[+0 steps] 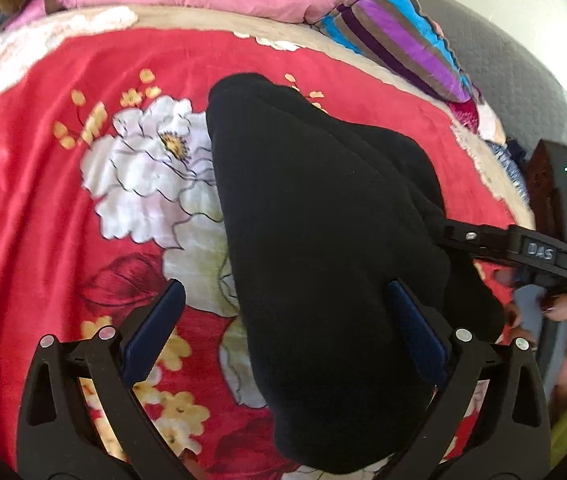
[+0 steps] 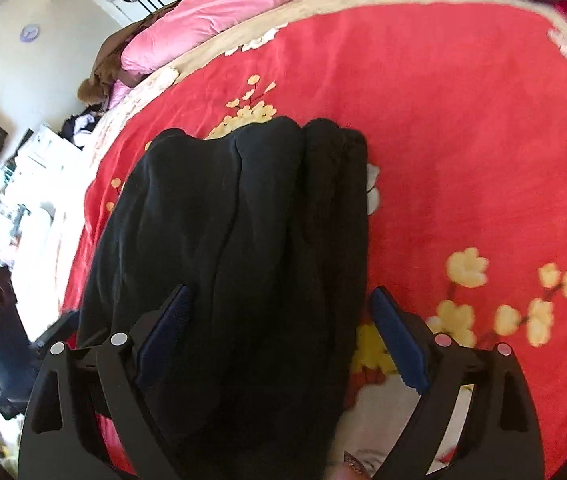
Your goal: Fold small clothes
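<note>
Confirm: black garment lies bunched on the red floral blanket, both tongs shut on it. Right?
Not quite. The black garment does lie bunched on the red floral blanket, but neither set of tongs is shut on it. The left wrist view shows the left tongs spread wide, and the right wrist view shows the right tongs open too, fingers either side of the cloth.

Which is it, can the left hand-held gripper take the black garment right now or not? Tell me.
Probably yes. The left hand-held gripper is open, and the black garment already lies between its fingers on the red blanket, with nothing in between.
</note>
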The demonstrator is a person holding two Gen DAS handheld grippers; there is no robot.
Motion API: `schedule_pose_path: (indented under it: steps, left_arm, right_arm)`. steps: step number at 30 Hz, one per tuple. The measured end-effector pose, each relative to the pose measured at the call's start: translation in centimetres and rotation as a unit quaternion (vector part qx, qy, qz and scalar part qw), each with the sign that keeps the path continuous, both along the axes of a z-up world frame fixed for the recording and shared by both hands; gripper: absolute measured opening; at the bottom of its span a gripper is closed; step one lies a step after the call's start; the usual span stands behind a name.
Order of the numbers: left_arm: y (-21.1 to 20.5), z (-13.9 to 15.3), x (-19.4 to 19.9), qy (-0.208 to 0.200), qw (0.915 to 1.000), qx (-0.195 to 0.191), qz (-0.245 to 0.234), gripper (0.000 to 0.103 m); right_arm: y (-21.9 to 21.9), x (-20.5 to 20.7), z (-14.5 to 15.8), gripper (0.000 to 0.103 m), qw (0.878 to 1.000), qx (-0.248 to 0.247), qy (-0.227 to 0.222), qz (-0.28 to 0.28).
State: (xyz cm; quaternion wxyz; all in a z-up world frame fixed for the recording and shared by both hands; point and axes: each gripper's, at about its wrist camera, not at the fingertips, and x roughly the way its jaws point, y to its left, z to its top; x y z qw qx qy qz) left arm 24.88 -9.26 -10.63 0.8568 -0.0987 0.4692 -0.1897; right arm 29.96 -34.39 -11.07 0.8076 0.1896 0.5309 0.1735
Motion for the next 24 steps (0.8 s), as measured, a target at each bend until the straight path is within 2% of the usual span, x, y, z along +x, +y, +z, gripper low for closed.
schedule_pose_path:
  steps: [2,4,5,6,8,15,21,24]
  left_arm:
    - [0.2,-0.5,0.3,0.008,0.9998,-0.018,-0.001,0.094]
    - [0.3,-0.9,0.4,0.020,0.9990,-0.041,-0.003,0.088]
    - [0.4,-1.1,0.4,0.027,0.9978,-0.060,-0.008,0.075]
    - [0.5,-1.2,0.4,0.035,0.9962,-0.079,-0.011,0.064]
    - [0.1,-0.7,0.2,0.029,0.9970,-0.069,-0.016,0.061]
    - [-1.0,0.1,-0.1,0.018,0.9991,-0.031,-0.023,0.060]
    - [-0.9,0.5,0.0,0.017,0.9989,-0.034,-0.026,0.053]
    - [-0.7,1.1,0.0,0.014,0.9989,-0.036,-0.028,0.052]
  right_arm:
    - [0.1,0.3,-0.4,0.083,1.000,0.014,0.002,0.003]
    - [0.3,0.4,-0.4,0.067,0.999,0.031,0.002,0.012]
    - [0.5,0.3,-0.2,0.054,0.999,0.044,0.002,0.017]
    - [0.6,0.2,0.0,0.052,0.999,0.043,-0.001,0.018]
    - [1.1,0.0,0.8,0.051,0.999,0.021,-0.017,0.026]
    - [1.2,0.0,1.0,0.050,0.999,0.003,-0.021,0.030]
    - [1.2,-0.3,1.6,0.040,0.999,0.014,-0.033,0.034]
    - [1.1,-0.8,2.5,0.039,0.998,0.019,-0.048,0.036]
